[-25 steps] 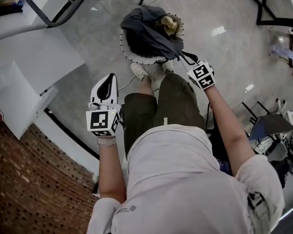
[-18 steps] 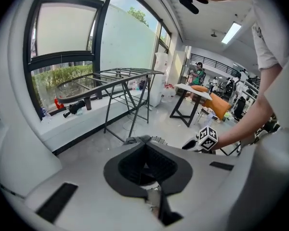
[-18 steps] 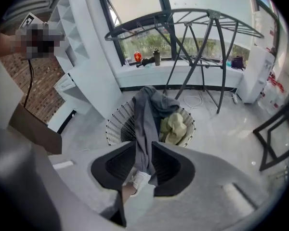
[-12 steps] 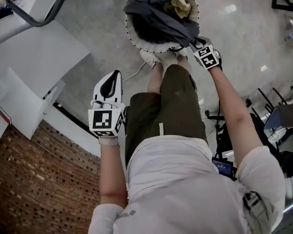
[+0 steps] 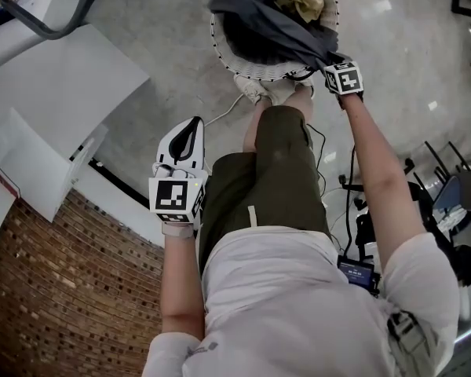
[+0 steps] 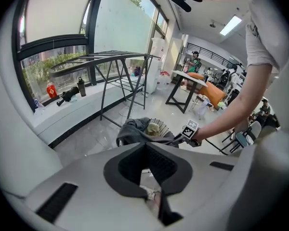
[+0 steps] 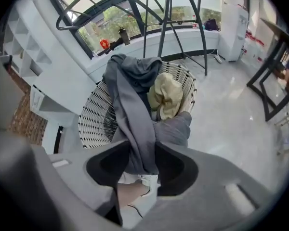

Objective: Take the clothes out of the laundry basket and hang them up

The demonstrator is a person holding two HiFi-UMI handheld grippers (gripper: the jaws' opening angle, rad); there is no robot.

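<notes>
A white wire laundry basket point(image 5: 251, 71) stands on the floor before the person's feet. A grey garment point(image 5: 259, 6) is draped over it, beside a tan cloth point(image 5: 306, 2). My right gripper point(image 5: 327, 60) reaches down at the basket's near right rim. Its jaws have just been opening, and in the right gripper view a fold of the grey garment point(image 7: 130, 95) hangs between them point(image 7: 142, 150), next to the tan cloth point(image 7: 166, 95). My left gripper point(image 5: 191, 124) hangs shut and empty by the left leg, well short of the basket point(image 6: 160, 125).
A dark metal drying rack point(image 6: 115, 61) stands by the window behind the basket. A white bench point(image 5: 63, 93) and a brick-patterned wall lie to the left. The person's shoes point(image 5: 259, 89) touch the basket's near side, with a cable on the floor.
My right gripper has dropped to the basket's rim, rolled, and its jaws have opened around the grey garment. My left gripper has sunk a little. The basket sits higher in the head view.
</notes>
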